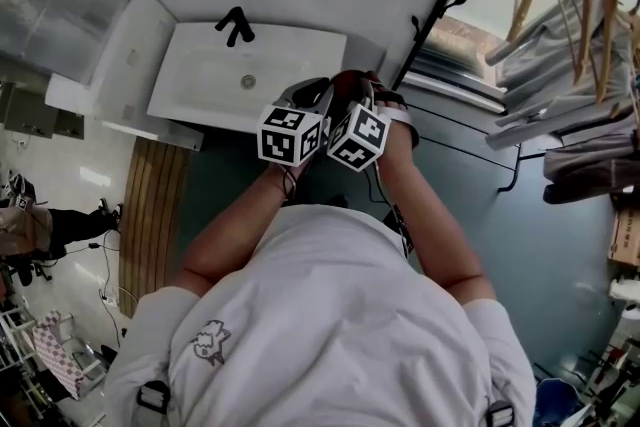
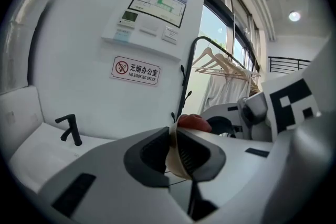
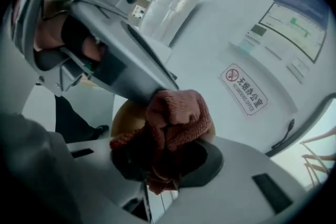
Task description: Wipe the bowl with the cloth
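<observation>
Left gripper [image 2: 176,152] fingers [image 2: 149,156] pinch the bowl [image 2: 176,161] rim; right gripper [image 3: 165,162] fingers [image 3: 210,162] clamp the cloth [image 3: 178,113].

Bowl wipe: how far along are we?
Done: left gripper clamps the bowl by its rim, right gripper grips the cloth. In hand: cloth is bunched against the bowl. Left: how much is wiped doesn't show; neither is set down yet.

Cloth [image 3: 176,118]: rust-red terry, rough looped pile; Bowl [image 3: 127,116]: cream, smooth; Basin [image 1: 200,80], upper left: white, glossy; Floor slats [image 1: 155,215]: wood, matt
</observation>
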{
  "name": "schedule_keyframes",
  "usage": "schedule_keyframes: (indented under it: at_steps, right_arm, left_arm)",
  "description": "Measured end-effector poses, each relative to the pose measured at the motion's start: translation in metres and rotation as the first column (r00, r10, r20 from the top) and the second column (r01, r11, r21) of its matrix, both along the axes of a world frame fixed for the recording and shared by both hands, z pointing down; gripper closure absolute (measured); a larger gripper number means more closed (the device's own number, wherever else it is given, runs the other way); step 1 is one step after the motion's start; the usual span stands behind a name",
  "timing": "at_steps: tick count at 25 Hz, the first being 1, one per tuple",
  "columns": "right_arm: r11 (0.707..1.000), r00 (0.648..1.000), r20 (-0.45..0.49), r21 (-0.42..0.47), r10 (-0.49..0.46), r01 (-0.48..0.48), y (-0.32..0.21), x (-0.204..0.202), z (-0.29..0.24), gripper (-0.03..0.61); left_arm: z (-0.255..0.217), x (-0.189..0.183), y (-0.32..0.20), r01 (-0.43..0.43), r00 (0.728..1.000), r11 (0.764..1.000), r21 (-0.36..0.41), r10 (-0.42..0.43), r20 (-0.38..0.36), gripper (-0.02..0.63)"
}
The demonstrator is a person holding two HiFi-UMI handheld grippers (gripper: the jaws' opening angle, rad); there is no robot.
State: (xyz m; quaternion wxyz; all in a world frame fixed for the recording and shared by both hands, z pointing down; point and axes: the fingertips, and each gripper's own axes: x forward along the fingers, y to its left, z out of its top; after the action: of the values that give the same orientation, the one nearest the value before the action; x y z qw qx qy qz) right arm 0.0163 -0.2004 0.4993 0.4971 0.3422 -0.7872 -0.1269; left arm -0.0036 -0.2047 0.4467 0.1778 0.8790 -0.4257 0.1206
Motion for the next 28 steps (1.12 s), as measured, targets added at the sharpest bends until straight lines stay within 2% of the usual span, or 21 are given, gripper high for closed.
schedule_keyframes:
  at_steps: [3,7,12,15,18,23,25,28]
  right_arm:
    - [0.995,0.997,0.033,-0.076,-0.069,0.071,0.01,-0.011,0.005,0.471]
    - [0.974,0.985,0.079,-0.16,-0.152,0.163,0.026,-0.018,0.008,0.476]
    - [0.968,0.983,0.079,-0.18,-0.164,0.176,0.034,-0.015,0.008,0.483]
    - [0.975,0.988,0.041,-0.163,-0.148,0.152,0.032,-0.003,0.003,0.483]
    - [0.992,0.996,0.034,-0.087,-0.087,0.089,0.017,0.012,-0.013,0.482]
    - [0.997,0.993,0.116,0.082,-0.021,0.011,-0.002,0.015,-0.048,0.48]
    - [0.995,0.989,0.143,0.097,-0.028,0.014,0.0,0.006,-0.049,0.479]
    - [0.998,0.984,0.174,0.056,-0.041,0.032,0.007,-0.005,-0.041,0.479]
  left_arm:
    - [-0.001,-0.006,-0.004,-0.006,1.0,1.0,0.011,0.006,0.009,0.569]
    - [-0.003,-0.012,-0.008,-0.006,1.0,0.999,0.035,0.005,0.023,0.577]
    - [-0.002,-0.015,-0.015,0.007,0.999,0.999,0.043,-0.009,0.044,0.577]
    - [0.003,-0.023,-0.016,0.022,0.998,0.999,0.027,-0.023,0.05,0.578]
    - [0.001,-0.022,-0.016,0.019,0.999,1.0,0.023,-0.02,0.044,0.581]
    - [-0.001,-0.009,-0.011,-0.019,0.999,1.0,0.005,0.019,0.031,0.587]
    - [-0.003,-0.004,-0.009,-0.029,0.999,1.0,-0.006,0.029,0.016,0.589]
    - [-0.002,-0.003,-0.008,-0.021,1.0,1.0,-0.015,0.021,0.003,0.592]
